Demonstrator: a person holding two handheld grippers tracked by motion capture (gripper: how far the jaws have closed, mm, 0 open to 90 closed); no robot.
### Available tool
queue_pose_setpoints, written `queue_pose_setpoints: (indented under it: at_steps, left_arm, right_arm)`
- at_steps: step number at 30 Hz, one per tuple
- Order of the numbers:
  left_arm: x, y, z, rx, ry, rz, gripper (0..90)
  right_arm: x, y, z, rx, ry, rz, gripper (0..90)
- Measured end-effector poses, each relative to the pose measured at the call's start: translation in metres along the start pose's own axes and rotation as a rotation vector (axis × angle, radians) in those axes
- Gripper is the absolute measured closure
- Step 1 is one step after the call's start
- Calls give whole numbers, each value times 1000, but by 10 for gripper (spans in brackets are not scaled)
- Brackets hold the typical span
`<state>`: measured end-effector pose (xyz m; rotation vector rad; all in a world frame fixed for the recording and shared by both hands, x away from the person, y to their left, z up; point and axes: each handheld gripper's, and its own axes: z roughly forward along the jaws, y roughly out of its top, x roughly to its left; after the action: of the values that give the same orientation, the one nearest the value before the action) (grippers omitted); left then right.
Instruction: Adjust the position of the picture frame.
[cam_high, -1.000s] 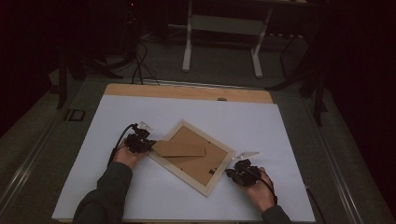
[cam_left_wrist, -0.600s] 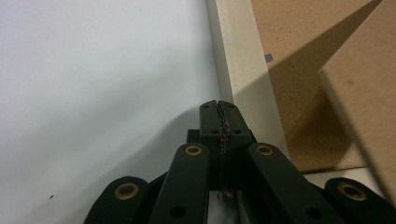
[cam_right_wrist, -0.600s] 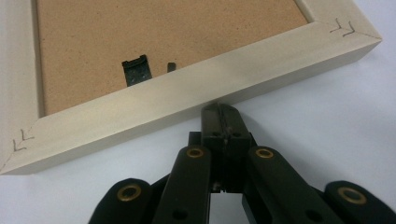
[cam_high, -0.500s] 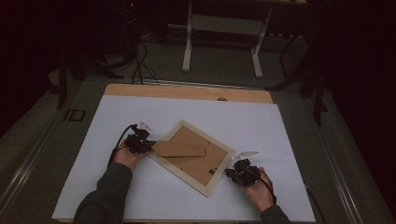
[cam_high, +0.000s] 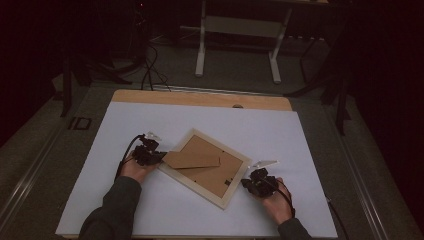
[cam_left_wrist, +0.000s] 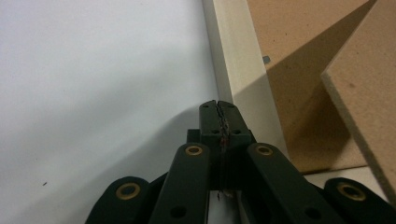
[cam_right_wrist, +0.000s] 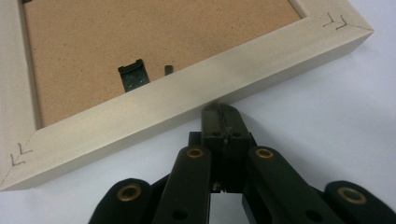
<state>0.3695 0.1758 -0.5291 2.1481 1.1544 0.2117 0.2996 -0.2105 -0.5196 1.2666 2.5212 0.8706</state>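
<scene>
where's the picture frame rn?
The picture frame lies face-down and askew on the white sheet, near the table's front in the high view, between the left gripper and the right gripper.

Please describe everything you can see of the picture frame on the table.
The picture frame lies face down and turned at an angle on the white table cover. Its border looks like pale wood with mitred corners; the brown backing board carries a small black metal clip. A brown fibreboard stand flap lies over its left part. A shut gripper tip sits at each side edge.
</scene>
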Motion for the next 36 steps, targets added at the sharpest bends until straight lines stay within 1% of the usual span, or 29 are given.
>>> queue_pose_setpoints:
  at_steps: [2, 5, 11, 17, 25, 30, 32, 35, 36]
  left_arm:
    - [0, -1, 0, -1, -7, -7, 900]
    - [-2, -2, -1, -6, -8, -22, 900]
    - [-6, -5, -2, -3, -12, -23, 900]
    - [-12, -8, -4, 1, 6, -34, 900]
    - [-17, -10, -6, 10, 8, -40, 900]
    - [-18, -12, -8, 6, 9, -52, 900]
    - [-19, -14, -8, 1, 12, -64, 900]
    - [-21, -14, -9, 5, 29, -58, 900]
    - [-21, -14, -9, 5, 29, -58, 900]
  right_arm:
    - [-1, 2, 0, 9, -11, -5, 900]
    - [-3, 4, 1, 11, -17, 2, 900]
    - [-8, 5, 1, 8, -26, 15, 900]
    - [-12, 9, 3, 14, -41, 22, 900]
    - [-20, 16, 7, 15, -53, 38, 900]
    - [-24, 19, 9, 14, -54, 44, 900]
    - [-25, 21, 10, 14, -51, 51, 900]
    - [-28, 24, 12, 16, -47, 51, 900]
    - [-28, 24, 12, 16, -47, 51, 900]
